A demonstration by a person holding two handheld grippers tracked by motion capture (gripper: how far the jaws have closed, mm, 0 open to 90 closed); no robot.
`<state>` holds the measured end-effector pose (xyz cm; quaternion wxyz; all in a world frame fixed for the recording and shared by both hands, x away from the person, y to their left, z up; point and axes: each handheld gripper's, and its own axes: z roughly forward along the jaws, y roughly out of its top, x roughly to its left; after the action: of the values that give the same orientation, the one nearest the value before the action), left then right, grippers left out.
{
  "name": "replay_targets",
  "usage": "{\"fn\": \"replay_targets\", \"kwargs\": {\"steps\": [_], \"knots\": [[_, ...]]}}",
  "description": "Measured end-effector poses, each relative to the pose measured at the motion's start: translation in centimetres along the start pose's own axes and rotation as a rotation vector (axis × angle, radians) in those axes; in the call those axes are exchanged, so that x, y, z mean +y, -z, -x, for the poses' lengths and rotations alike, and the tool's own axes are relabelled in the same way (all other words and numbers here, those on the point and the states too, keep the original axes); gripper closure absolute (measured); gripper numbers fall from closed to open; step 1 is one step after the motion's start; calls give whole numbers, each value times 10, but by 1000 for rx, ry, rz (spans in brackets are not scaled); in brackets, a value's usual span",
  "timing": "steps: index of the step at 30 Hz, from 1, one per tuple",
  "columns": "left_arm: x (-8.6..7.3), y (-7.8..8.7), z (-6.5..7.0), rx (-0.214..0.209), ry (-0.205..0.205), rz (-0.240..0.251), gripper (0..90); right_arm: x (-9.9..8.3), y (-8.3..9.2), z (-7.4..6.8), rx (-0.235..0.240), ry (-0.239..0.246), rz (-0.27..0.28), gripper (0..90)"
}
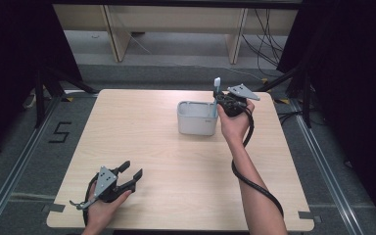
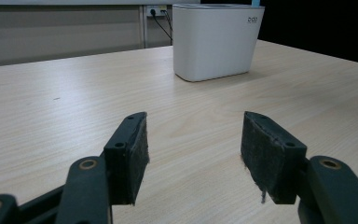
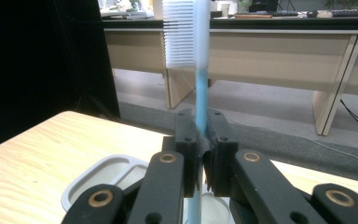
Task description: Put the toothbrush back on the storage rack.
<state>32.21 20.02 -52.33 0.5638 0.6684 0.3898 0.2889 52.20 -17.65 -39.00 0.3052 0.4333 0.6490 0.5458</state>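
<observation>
The right tool [image 1: 221, 101] was clamped tight on the handle of a blue toothbrush [image 3: 199, 98], its jaws pressed together with only the thin shaft between them. The toothbrush stood upright, white bristle head up, with its lower end reaching down into the white holder [image 1: 197, 122]. That holder sat on the bench [image 1: 176, 161] toward the far edge, a little right of the middle, and the right tool hung just above its right end. In the right gripper view the holder's rim [image 3: 98, 172] showed below the jaws, divided into compartments; which one took the toothbrush's end could not be told.

The left tool [image 1: 129, 174] rested low near the front left corner of the bench, jaws spread wide and holding nothing, its pads [image 2: 268, 154] aimed across the bare wood at the holder [image 2: 214, 39], well apart from it.

The toothbrush looked light and stiff, a slim smooth plastic stick that would likely pivot or slide in a loose pinch. The grip sat on the shaft below the bristles, which seemed the sensible place: firm, narrow and clear of the soft head. The holder appeared rigid and light enough to shift if the brush were dragged against its wall.
</observation>
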Motion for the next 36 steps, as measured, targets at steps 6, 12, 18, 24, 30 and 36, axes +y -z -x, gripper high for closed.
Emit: {"fn": "replay_targets", "kwargs": {"steps": [6, 12, 18, 24, 30, 36], "knots": [[0, 0, 0, 2, -2, -1, 408, -6, -1, 1, -12, 7, -19, 853], [0, 0, 0, 2, -2, -1, 408, -12, -3, 1, -6, 6, -28, 853], [0, 0, 0, 1, -2, 0, 408, -17, -3, 1, -10, -4, -37, 852], [0, 0, 0, 2, -2, 0, 408, -21, -5, 2, -10, 3, -36, 850], [0, 0, 0, 1, -2, 1, 408, -26, -4, 2, -17, -11, -53, 849], [0, 0, 0, 1, -4, -1, 408, -31, -5, 3, -12, 5, -64, 848]]}}
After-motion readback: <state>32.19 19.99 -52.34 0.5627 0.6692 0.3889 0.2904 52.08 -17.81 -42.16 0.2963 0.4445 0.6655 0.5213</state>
